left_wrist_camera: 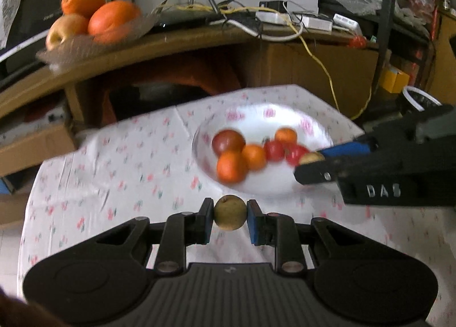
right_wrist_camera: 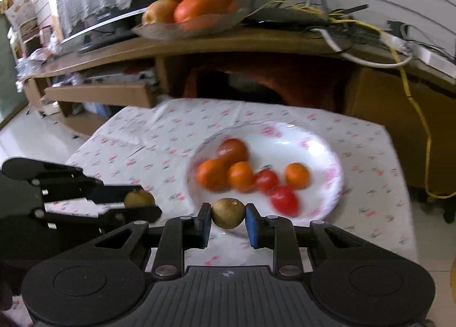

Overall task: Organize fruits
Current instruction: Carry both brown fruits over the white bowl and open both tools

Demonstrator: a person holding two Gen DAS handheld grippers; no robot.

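Note:
My left gripper (left_wrist_camera: 230, 212) is shut on a small brown round fruit (left_wrist_camera: 229, 213), held just in front of the white plate (left_wrist_camera: 256, 116). My right gripper (right_wrist_camera: 228, 213) is shut on a second small brown fruit (right_wrist_camera: 228, 213) at the plate's (right_wrist_camera: 313, 138) near rim. The plate holds several small oranges (right_wrist_camera: 240, 176) and red tomatoes (right_wrist_camera: 285, 200). In the left wrist view the right gripper (left_wrist_camera: 309, 162) reaches in from the right over the plate with its fruit (left_wrist_camera: 310, 158). In the right wrist view the left gripper (right_wrist_camera: 142, 203) stands at the left with its fruit (right_wrist_camera: 139, 198).
A flowered white tablecloth (right_wrist_camera: 159, 133) covers the low table. Behind it runs a wooden desk (right_wrist_camera: 228, 42) with a glass dish (right_wrist_camera: 188, 27) of large oranges and an apple, plus cables, a router and boxes. A yellow cable (right_wrist_camera: 419, 116) hangs at the right.

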